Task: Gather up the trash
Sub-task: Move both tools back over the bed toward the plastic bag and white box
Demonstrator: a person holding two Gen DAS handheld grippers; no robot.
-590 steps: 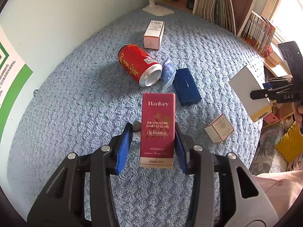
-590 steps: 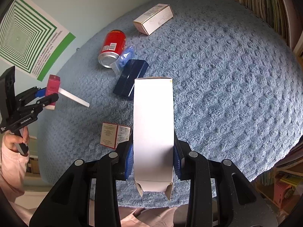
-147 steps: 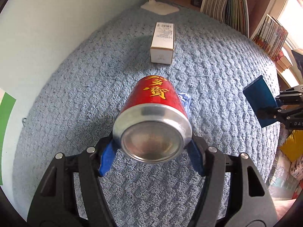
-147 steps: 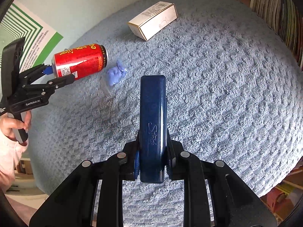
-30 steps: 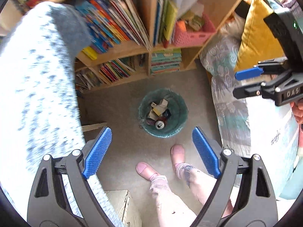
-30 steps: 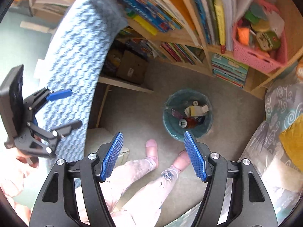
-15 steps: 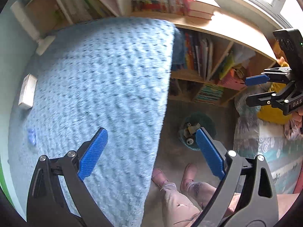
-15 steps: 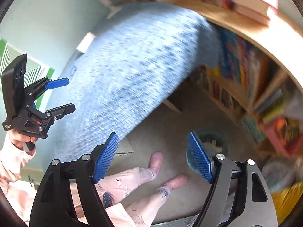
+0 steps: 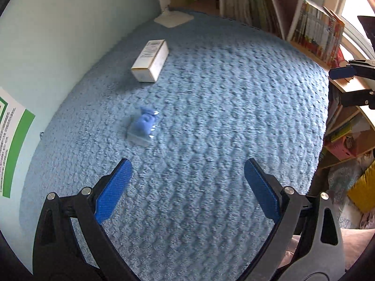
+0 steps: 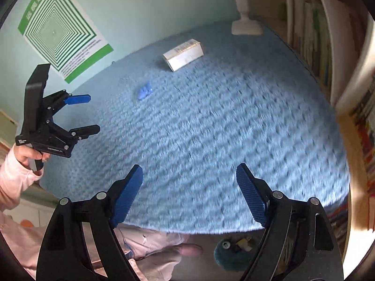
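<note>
Blue wrapper (image 9: 143, 126) ahead of left gripper (image 9: 187, 182) — apart.

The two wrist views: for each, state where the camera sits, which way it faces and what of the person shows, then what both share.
Left wrist: sits on the left gripper, looking down over the blue blanket; its open, empty fingers and the right gripper show.
Right wrist: sits on the right gripper, jaws opening and empty, facing the blanket and trash bin; the left hand, sleeve and legs show.
Shared: white box, blue wrapper, lamp base.
</note>
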